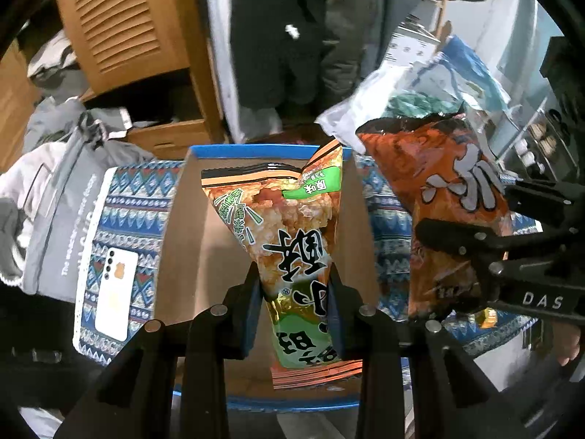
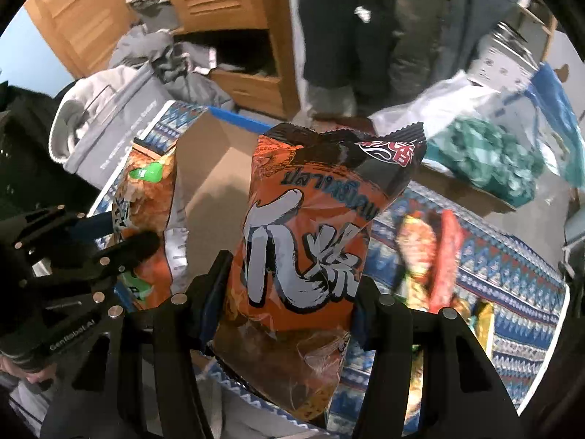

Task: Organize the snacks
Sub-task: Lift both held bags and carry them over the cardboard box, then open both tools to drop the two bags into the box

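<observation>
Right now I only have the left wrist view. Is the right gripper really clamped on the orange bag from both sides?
Observer: Yes. In the right wrist view the right gripper presses the orange bag from both sides, on its lower half.
Operator: Any snacks lying on the cloth on that side?
Observer: Yes. Loose snack packets lie on the patterned cloth to the right of that bag. They are too blurred to count.
</observation>
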Demonstrator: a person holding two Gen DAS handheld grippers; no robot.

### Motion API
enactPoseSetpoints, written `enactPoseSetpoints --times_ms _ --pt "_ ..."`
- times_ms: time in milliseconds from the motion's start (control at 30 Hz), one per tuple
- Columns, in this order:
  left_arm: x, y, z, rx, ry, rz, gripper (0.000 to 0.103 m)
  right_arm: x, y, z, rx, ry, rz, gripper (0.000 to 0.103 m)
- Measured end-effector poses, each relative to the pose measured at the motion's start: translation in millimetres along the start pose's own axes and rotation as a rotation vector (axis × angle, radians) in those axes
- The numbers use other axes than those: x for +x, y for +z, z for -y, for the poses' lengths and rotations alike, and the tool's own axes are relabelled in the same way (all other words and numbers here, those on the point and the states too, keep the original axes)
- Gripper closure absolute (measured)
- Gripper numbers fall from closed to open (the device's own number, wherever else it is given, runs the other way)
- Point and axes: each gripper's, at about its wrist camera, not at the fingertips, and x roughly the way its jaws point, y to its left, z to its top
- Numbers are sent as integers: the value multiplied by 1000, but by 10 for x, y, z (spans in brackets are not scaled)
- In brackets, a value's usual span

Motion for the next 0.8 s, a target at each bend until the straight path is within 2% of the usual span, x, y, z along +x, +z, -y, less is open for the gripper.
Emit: enactPoseSetpoints --times_ms 333,633,667,700,767,800 --pt "134 -140 -421 -71 34 -27 71 393 125 -402 -43 41 -71 47" --pt "267 -239 -635 -153 53 -68 70 562 228 -516 -13 82 -84 46" --pt "275 -236 -655 -164 54 -73 68 571 235 -520 -10 86 -82 45" --pt "273 -232 -675 -177 49 -73 67 571 238 -521 -7 86 -79 39" --pt "247 -225 -708 -199 55 -61 51 568 253 -535 0 78 -66 28" --pt "232 -224 -718 -207 62 -51 47 551 258 -532 5 72 -52 25"
